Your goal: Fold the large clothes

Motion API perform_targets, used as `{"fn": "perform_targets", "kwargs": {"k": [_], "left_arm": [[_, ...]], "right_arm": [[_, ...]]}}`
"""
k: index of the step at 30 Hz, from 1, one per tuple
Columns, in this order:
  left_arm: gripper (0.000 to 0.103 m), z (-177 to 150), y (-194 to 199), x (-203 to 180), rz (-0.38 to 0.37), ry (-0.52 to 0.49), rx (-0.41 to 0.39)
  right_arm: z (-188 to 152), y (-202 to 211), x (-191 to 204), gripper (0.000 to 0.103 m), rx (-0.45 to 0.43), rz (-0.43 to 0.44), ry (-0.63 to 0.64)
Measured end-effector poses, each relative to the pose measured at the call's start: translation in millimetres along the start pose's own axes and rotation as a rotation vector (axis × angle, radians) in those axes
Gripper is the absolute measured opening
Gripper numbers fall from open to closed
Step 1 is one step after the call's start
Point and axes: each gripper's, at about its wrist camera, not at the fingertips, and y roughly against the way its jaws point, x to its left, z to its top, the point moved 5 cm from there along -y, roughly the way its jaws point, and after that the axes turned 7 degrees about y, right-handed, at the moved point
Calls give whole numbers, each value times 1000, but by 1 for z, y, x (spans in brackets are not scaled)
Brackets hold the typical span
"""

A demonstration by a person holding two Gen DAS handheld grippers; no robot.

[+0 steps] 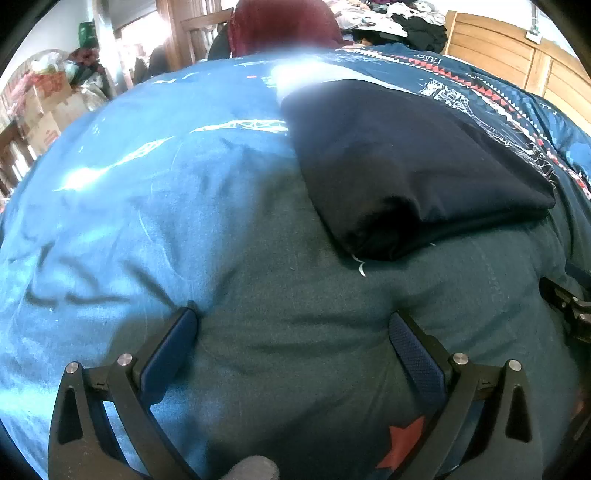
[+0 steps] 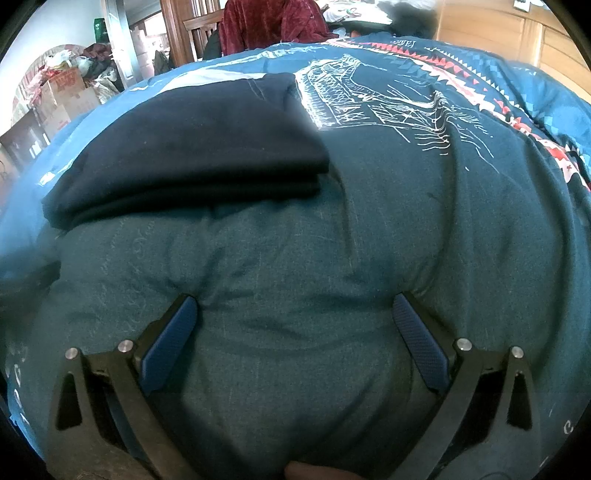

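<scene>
A dark navy garment (image 1: 402,162) lies folded into a thick rectangle on the blue printed bedspread (image 1: 147,206). In the right wrist view the same folded garment (image 2: 192,144) sits up and to the left. My left gripper (image 1: 293,317) is open, its blue-padded fingertips pressing into the bedspread a short way in front of the garment's near corner. My right gripper (image 2: 295,301) is also open, resting on the bedspread (image 2: 424,206) below and right of the garment. Neither gripper holds any cloth.
A dark red garment (image 1: 284,22) hangs over a wooden chair beyond the bed. A heap of clothes (image 1: 399,14) lies at the far side, near a wooden headboard (image 1: 517,62). Cardboard boxes (image 1: 44,114) and clutter stand at the left. The other gripper's black frame (image 1: 569,306) shows at the right edge.
</scene>
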Motion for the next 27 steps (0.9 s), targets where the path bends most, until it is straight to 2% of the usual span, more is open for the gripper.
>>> {"fn": "perform_targets", "kwargs": {"k": [7, 19, 27], "left_arm": [[103, -3, -1, 3, -24, 6, -14], [103, -2, 0, 3, -16, 0, -14], [103, 7, -2, 6, -21, 78, 33]], "right_arm": [[1, 0, 1, 103, -1, 2, -1], [0, 0, 1, 103, 0, 4, -1], [-2, 3, 7, 103, 8, -20, 10]]}}
